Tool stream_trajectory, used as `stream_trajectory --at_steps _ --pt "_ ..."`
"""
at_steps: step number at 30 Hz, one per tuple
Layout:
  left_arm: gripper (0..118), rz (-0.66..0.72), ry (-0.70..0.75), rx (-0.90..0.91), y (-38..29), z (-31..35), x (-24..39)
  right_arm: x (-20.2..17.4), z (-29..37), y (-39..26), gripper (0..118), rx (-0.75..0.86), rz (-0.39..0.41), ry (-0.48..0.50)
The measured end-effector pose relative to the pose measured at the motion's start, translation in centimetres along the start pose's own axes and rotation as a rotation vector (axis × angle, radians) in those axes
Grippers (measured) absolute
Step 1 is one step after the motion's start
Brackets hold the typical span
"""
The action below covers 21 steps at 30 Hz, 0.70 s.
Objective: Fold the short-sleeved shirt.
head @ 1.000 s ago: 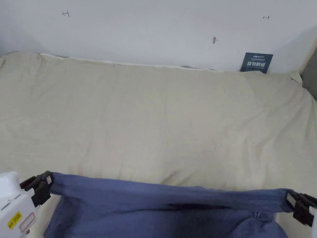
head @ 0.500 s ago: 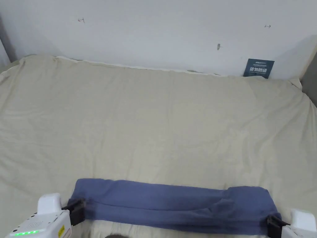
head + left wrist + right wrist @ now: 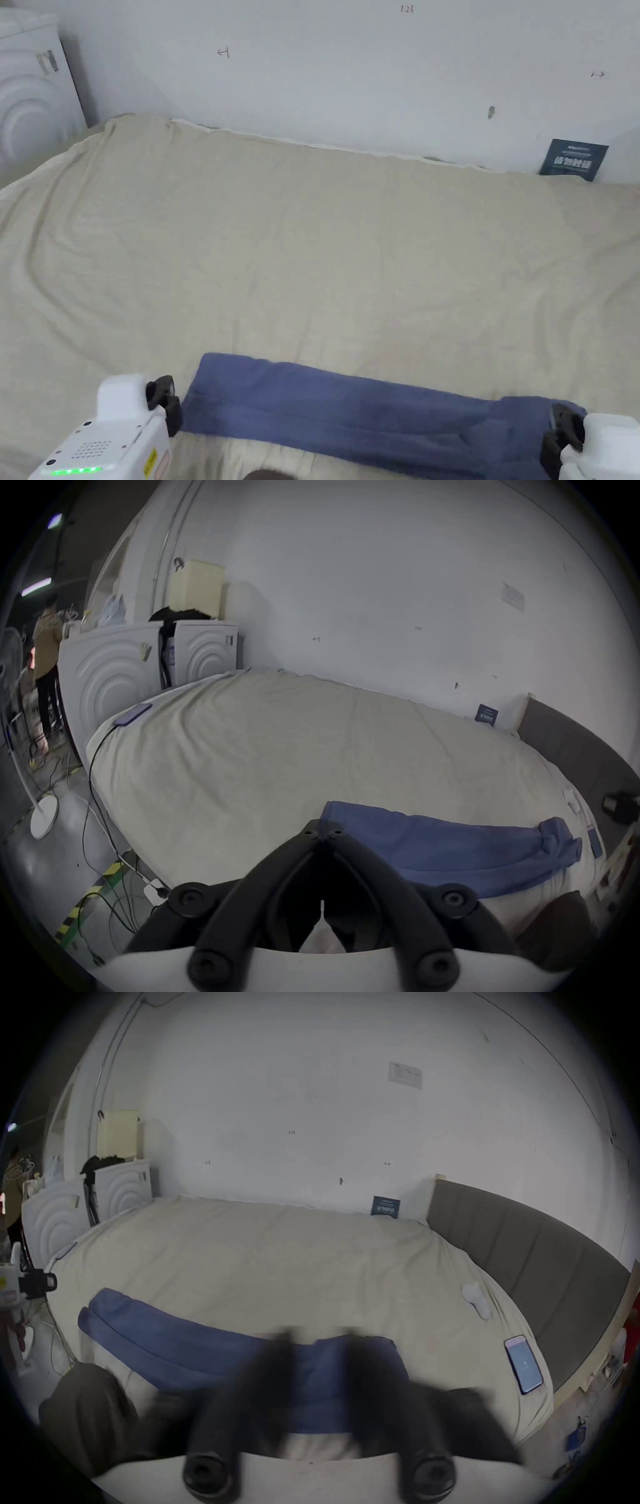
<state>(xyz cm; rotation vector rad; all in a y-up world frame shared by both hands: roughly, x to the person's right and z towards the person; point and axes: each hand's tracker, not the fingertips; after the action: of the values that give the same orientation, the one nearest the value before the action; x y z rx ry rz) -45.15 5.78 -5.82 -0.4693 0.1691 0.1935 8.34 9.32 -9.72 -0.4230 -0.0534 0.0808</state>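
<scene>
The blue short-sleeved shirt (image 3: 375, 419) lies folded into a long narrow strip across the near edge of the beige bed (image 3: 325, 250). My left gripper (image 3: 165, 400) sits just off the strip's left end, jaws together with no cloth between them (image 3: 323, 831). In the right gripper view the left gripper (image 3: 50, 1281) hangs apart from the shirt (image 3: 180, 1342). My right gripper (image 3: 562, 431) is at the strip's right end. Its jaws are blurred and stand apart (image 3: 318, 1338), with blue cloth showing in the gap. The shirt (image 3: 450, 847) has a bunched sleeve at the right end.
A phone (image 3: 523, 1364) and a white sock (image 3: 476, 1298) lie on the bed's right side by the grey headboard (image 3: 519, 1251). Another phone on a cable (image 3: 133, 714) rests at the left corner. White machines (image 3: 31, 112) stand left; a person (image 3: 46, 646) stands beyond them.
The shirt came down from being held stretched and now rests as a strip on the bed. The left gripper has come off its left end. The right jaws have parted.
</scene>
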Motion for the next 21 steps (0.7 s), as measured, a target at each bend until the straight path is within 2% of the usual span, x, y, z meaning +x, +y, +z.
stream_trajectory --at_steps 1,3,6,7,8,9,10,11,13,17,18,19,20,21 --pt "0 0.019 -0.041 -0.049 0.2 -1.0 -0.1 -0.5 0.1 0.0 0 0.016 -0.002 -0.008" --pt "0 -0.002 0.001 -0.052 0.4 -1.2 0.4 -0.7 -0.1 0.3 0 0.000 -0.021 0.072" --pt "0 0.050 -0.079 -0.150 1.1 -4.3 -0.3 -1.3 -0.1 0.6 0 0.010 -0.014 0.061" --pt "3 0.062 -0.044 -0.182 1.1 -5.0 -0.1 -1.1 -0.2 0.9 0 0.007 -0.013 0.062" --pt "18 0.073 -0.041 -0.183 0.9 -5.7 0.0 -1.1 -0.3 0.9 0 0.005 -0.012 0.061" --pt "50 0.069 -0.024 -0.196 0.7 -6.6 0.1 -1.0 -0.4 0.9 0 0.002 -0.013 0.061" --pt "105 0.066 0.008 -0.232 0.8 -7.9 -0.2 -0.9 -0.4 0.9 0 -0.003 -0.019 0.061" --pt "118 0.058 0.036 -0.260 0.7 -8.7 0.0 -0.6 -0.6 1.0 0 -0.012 -0.029 0.063" --pt "115 0.034 0.083 -0.263 1.0 -9.2 0.3 -0.5 -0.5 0.8 0 -0.013 -0.034 0.062" --pt "112 0.026 0.062 -0.296 1.3 -11.2 0.3 0.0 -0.9 0.4 0 -0.027 -0.023 0.064" --pt "100 0.008 0.070 -0.319 0.0 -12.6 1.2 0.1 -1.3 0.2 0 -0.043 -0.028 0.067" --pt "83 -0.014 0.079 -0.347 -0.3 -12.9 1.8 0.2 -1.6 0.1 0 -0.056 -0.031 0.057" --pt "77 -0.053 0.114 -0.371 -0.3 -12.9 2.7 0.3 -1.6 0.0 0 -0.060 -0.033 0.048" --pt "53 -0.156 0.154 -0.282 -0.3 -11.1 4.6 0.4 -1.6 -0.1 0 -0.059 -0.039 0.046"
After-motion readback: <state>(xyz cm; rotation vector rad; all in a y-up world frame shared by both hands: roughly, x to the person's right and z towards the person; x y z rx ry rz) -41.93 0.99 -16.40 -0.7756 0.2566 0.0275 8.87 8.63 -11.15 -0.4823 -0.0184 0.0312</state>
